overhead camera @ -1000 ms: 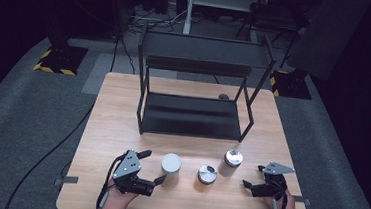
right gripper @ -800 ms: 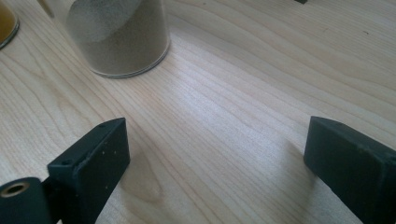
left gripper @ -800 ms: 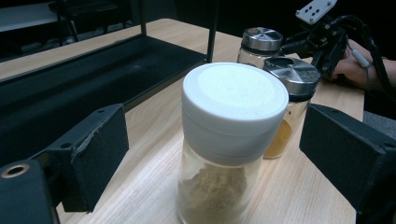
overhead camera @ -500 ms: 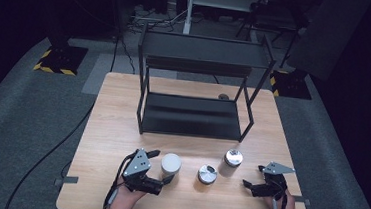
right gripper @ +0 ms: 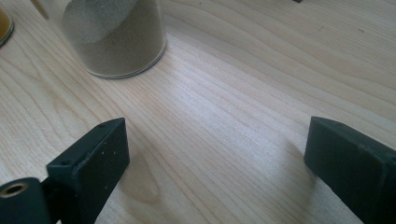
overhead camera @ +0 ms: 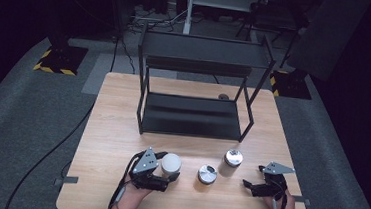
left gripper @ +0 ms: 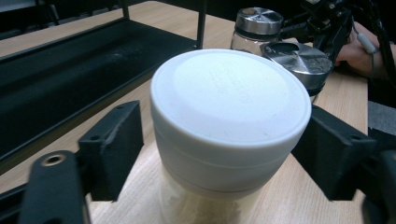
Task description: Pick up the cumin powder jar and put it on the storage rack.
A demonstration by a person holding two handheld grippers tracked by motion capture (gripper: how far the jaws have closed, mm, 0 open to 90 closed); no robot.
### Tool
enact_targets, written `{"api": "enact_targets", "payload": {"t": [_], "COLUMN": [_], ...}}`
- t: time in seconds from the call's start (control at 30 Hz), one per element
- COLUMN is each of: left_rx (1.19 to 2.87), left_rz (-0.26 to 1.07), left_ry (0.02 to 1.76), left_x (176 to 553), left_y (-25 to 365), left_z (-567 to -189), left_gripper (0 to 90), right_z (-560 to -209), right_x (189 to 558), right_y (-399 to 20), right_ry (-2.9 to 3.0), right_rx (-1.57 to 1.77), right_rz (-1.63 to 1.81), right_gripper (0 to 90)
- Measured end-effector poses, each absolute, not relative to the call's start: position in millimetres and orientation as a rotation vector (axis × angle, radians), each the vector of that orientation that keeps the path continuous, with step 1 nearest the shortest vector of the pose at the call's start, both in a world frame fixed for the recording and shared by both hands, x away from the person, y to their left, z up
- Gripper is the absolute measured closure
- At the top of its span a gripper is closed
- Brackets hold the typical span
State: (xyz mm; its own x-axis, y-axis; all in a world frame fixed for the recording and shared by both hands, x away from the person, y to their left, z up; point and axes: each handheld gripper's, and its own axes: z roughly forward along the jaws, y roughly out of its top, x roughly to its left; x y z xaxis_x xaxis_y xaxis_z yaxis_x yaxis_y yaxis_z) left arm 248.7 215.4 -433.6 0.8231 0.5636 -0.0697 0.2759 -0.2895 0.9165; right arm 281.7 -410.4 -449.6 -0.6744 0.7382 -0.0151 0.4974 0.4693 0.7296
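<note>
Rack (overhead camera: 192, 116) behind three jars (overhead camera: 207, 174)

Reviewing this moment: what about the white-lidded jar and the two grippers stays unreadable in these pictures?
- White-lidded jar: left gripper view, its base is cut off by the bottom edge; the wide lid hides whether the left gripper presses the glass, though its jaws have just been closing around it.
- Same jar's contents: high view, too small.
- Sand-filled jar: right gripper view, its top is cut off by the upper edge.
- Right gripper: high view, jaws too small and dark.
</note>
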Motion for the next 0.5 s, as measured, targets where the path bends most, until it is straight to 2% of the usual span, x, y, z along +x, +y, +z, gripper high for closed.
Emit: {"api": "enact_targets", "payload": {"t": [0.13,0.5], "left_rx": [1.892,1.939], "left_rz": [0.310,0.319], "left_ry": [0.622,0.613], "left_x": [250.7,255.0], "left_y": [214.9,204.5], "left_z": [-433.5,-418.3], "left_gripper": [32.3,32.9], "right_z": [-449.6,-449.6], "right_x": [281.5,281.5], "right_y": [-410.2,-410.0], "right_ry": [2.391,2.390], "right_rx": [1.049,1.051], "right_rz": [1.027,1.026], "right_gripper": [6.4,6.2]}}
